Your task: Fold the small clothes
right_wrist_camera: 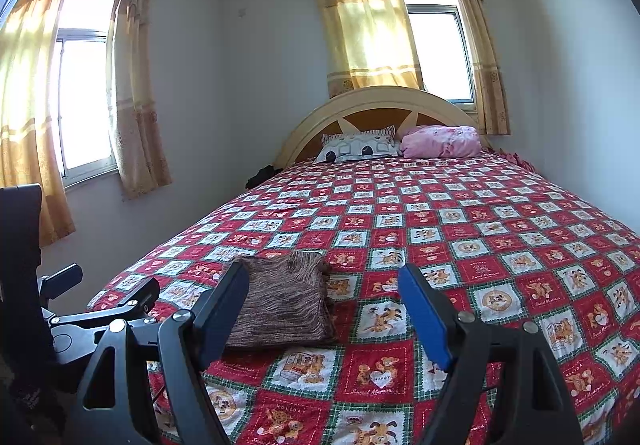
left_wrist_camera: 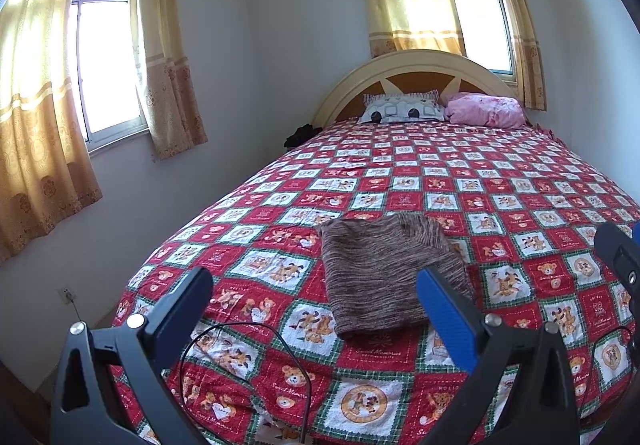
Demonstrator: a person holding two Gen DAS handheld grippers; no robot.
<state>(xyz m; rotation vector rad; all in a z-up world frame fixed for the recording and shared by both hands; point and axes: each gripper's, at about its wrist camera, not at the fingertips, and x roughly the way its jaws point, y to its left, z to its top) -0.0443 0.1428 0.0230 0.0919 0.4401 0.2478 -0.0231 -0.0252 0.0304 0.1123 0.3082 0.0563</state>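
**Folded knit on the bedspread, both claws apart**

Brown knit garment (left_wrist_camera: pixel 384 273) lies folded on the bed's red patchwork bedspread (left_wrist_camera: pixel 520 181), near the foot. Left claw (left_wrist_camera: pixel 316 309) apart, empty. Right claw (right_wrist_camera: pixel 324 309) apart, empty. Bedspread squares read "Sweet Memories", "HOLIDAY"; a heart reads "HAPPY".

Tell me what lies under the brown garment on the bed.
The brown garment lies folded on the red patterned bedspread, which shows all around it. Whatever is directly beneath the fabric is covered and cannot be seen.
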